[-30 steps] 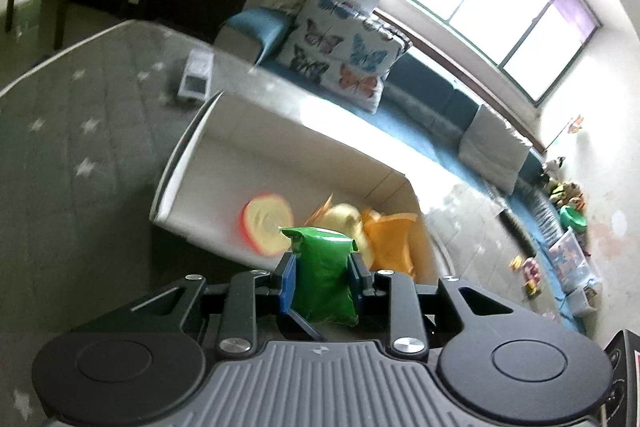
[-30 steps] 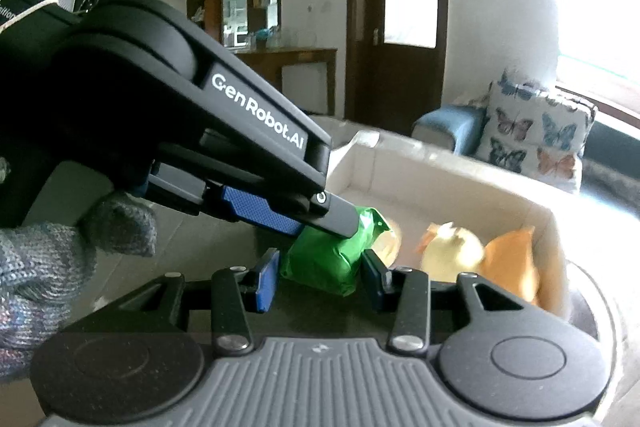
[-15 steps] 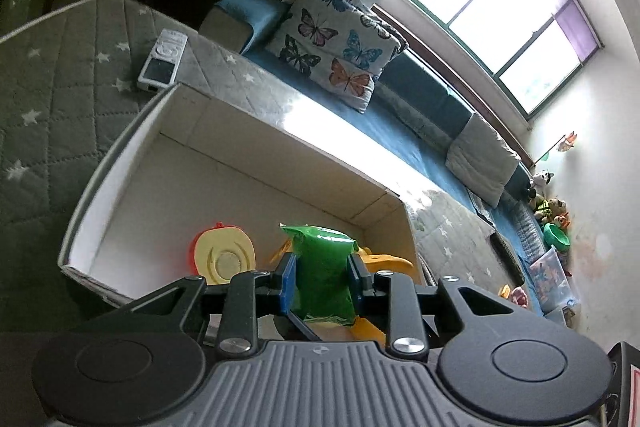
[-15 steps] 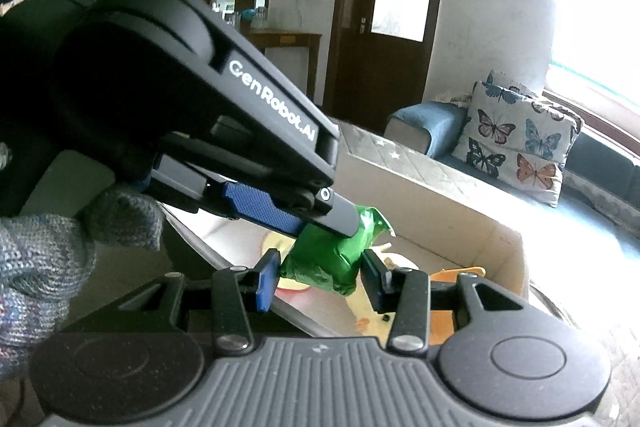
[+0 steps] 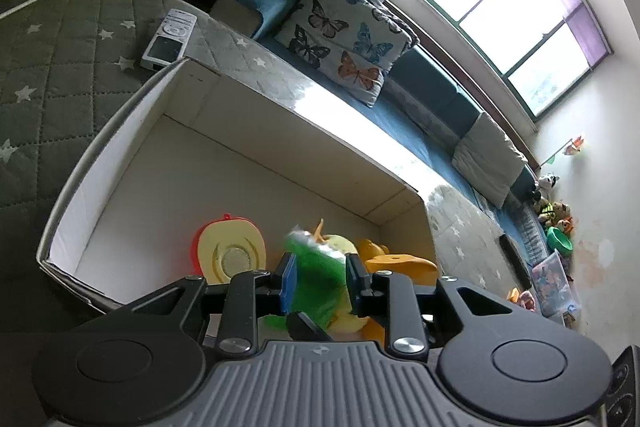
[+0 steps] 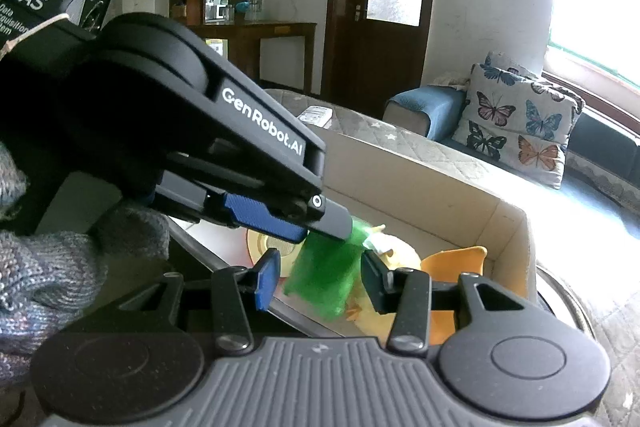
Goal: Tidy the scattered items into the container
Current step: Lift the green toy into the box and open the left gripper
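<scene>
green packet (image 5: 316, 279) upright between left tool (image 5: 318, 277) pads.

You had the green packet (image 5: 316, 279) up over the near edge of the white cardboard box (image 5: 132, 163), blurred, crinkly, its top end tilted away. Inside the open box lay a red-rimmed yellow apple half (image 5: 232, 255), flat face up, beside a pale yellow toy (image 5: 340, 243) and an orange piece (image 5: 400, 263) bunched in the near right corner.
</scene>
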Motion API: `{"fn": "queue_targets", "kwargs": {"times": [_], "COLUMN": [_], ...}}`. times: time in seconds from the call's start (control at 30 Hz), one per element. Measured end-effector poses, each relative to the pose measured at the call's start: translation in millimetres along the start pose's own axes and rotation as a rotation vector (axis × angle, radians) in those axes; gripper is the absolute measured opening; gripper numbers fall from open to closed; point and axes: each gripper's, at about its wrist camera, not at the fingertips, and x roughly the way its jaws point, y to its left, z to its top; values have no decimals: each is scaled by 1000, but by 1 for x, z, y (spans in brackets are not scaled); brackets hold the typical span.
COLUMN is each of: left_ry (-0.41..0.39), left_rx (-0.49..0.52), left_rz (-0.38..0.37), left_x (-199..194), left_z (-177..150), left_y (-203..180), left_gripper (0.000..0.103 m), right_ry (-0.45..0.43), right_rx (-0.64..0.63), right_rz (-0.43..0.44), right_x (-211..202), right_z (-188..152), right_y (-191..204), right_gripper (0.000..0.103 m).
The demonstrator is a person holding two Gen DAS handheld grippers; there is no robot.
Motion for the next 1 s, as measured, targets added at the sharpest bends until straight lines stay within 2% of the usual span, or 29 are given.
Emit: {"fn": "queue_targets", "kwargs": {"times": [0.33, 0.67, 0.73, 0.83, 0.9, 1.0], "left_ry": [6, -22, -29, -40, -41, -50], "left_rx": [2, 42, 55, 71, 84, 117], "left_rz": [-9, -5, 0, 11, 20, 44], "left_x": [-8, -38, -45, -54, -59, -65], "left_z": [-6, -21, -26, -33, -38, -46], "left_y": [3, 1, 1, 1, 1, -1], "left_gripper": [28, 28, 28, 28, 28, 28], "right_ry": [-12, -35, -43, -51, -57, -64], "right_rx": [9, 36, 45, 59, 67, 82], "right_rz": [6, 7, 1, 1, -2, -7], "right_x": [-10, -34, -39, -46, -51, -57], "right_z": [0, -8, -11, -14, -17, -22], "right_y": [3, 11, 13, 15, 17, 18], "right_gripper": [45, 47, 53, 54, 61, 65]}}
